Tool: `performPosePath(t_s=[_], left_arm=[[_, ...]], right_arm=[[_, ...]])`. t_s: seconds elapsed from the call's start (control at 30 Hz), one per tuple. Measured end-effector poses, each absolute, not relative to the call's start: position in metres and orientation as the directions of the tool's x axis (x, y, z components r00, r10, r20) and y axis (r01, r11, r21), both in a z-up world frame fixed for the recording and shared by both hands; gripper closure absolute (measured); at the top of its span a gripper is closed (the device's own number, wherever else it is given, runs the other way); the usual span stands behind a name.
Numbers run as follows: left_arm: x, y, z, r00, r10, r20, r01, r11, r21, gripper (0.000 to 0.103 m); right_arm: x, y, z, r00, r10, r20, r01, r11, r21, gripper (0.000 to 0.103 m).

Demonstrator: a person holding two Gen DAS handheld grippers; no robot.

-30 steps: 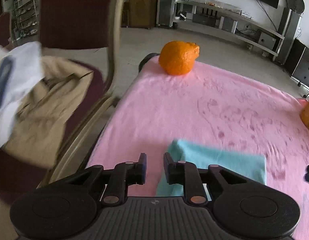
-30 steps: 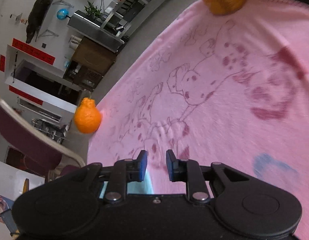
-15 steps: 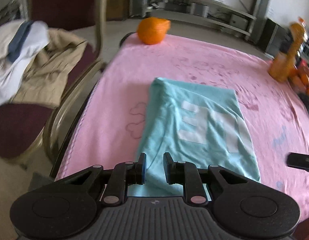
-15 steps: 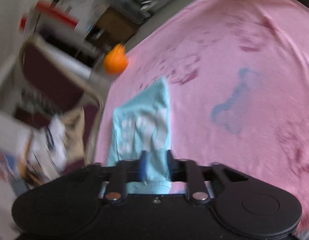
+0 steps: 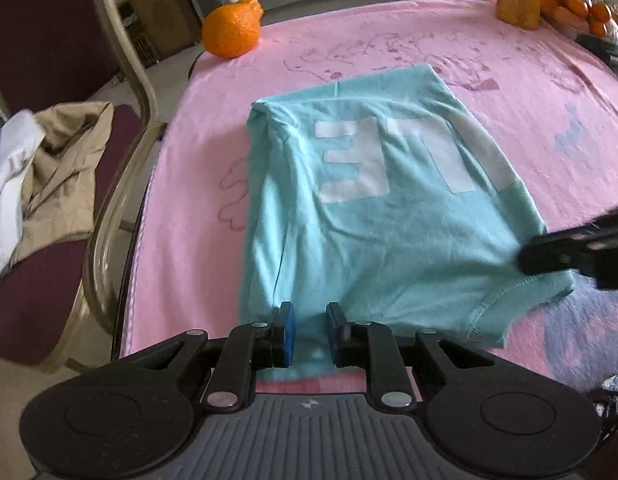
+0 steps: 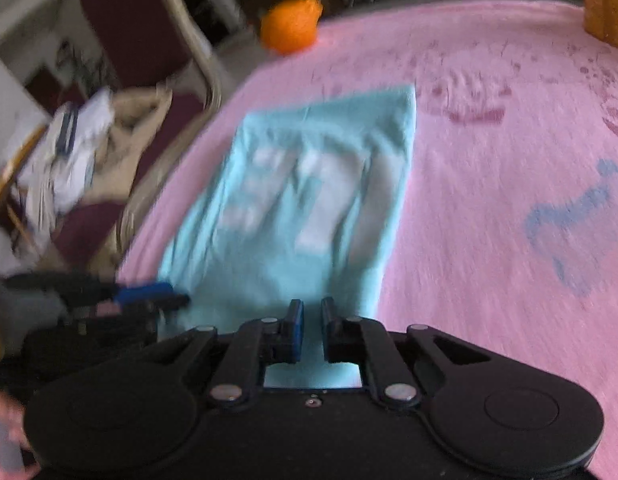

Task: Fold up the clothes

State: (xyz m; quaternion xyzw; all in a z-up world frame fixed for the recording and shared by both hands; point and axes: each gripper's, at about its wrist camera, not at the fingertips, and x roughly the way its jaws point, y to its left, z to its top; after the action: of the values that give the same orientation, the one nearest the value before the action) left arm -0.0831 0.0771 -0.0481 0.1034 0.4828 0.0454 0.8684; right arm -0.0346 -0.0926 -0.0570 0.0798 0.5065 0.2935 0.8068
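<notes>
Teal T-shirt lying folded lengthwise on the pink-covered counter, both grippers at its near hem.

Left of the teal T-shirt (image 5: 373, 216), a chair (image 5: 121, 92) holds a heap of beige and white clothes (image 5: 49, 168); an orange (image 5: 231, 30) sits beyond the shirt's far left corner. The shirt lies as a narrow rectangle, sleeves tucked in, white letters up, on the pink blanket (image 5: 529, 92) over the counter. The left gripper (image 5: 311, 330) is at the shirt's near-left edge, fingers slightly apart with cloth between them, not visibly clamped. The right gripper (image 6: 311, 330) is over the near edge, fingers likewise a little apart. The shirt looks light, soft and limp; I judge the near hem corners the best hold.
</notes>
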Motion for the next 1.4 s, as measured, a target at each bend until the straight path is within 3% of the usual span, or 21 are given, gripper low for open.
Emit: performPosePath(t_s=[0.1,0.2,0.4,0.53,0.77,0.83,0.9,1.13,1.4], left_arm=[[-0.100,0.086,-0.039,0.559,0.176,-0.810,-0.049,0.982,0.180,0.087],[-0.111,0.092,-0.026,0.617,0.086,-0.782,-0.056,0.996,0.065,0.087],[-0.094,0.075,-0.031,0.618,-0.035,-0.785,0.017,0.999,-0.031,0.087],[-0.083,0.064,-0.052,0.525,-0.032,-0.851,0.036,0.999,-0.015,0.086],[-0.094,0.063,-0.046,0.527,-0.014,-0.850,0.069,0.997,0.026,0.086],[-0.098,0.063,-0.044,0.543,0.009,-0.840,0.053,0.998,0.045,0.081],[-0.100,0.065,-0.038,0.571,0.041,-0.820,0.029,0.997,0.070,0.081],[-0.097,0.070,-0.021,0.632,0.065,-0.772,-0.016,0.997,0.071,0.076],[-0.071,0.095,0.016,0.680,-0.011,-0.733,-0.023,0.999,-0.037,0.072]], right_arm=[[-0.051,-0.108,-0.046,0.332,0.532,-0.779,-0.403,0.827,0.393,0.094],[-0.058,-0.124,-0.032,0.383,0.534,-0.754,-0.398,0.832,0.387,0.092],[-0.046,-0.134,-0.034,0.338,0.674,-0.657,-0.315,0.739,0.596,0.090],[-0.040,-0.112,-0.048,0.288,0.675,-0.680,-0.331,0.736,0.590,0.090],[-0.044,-0.108,-0.060,0.197,0.638,-0.744,-0.345,0.756,0.557,0.091],[-0.048,-0.111,-0.057,0.207,0.635,-0.745,-0.352,0.758,0.549,0.084],[-0.049,-0.119,-0.045,0.256,0.645,-0.720,-0.354,0.756,0.551,0.076],[-0.048,-0.143,-0.008,0.386,0.677,-0.626,-0.346,0.736,0.582,0.072],[-0.025,-0.149,0.054,0.480,0.673,-0.563,-0.411,0.739,0.534,0.066]])
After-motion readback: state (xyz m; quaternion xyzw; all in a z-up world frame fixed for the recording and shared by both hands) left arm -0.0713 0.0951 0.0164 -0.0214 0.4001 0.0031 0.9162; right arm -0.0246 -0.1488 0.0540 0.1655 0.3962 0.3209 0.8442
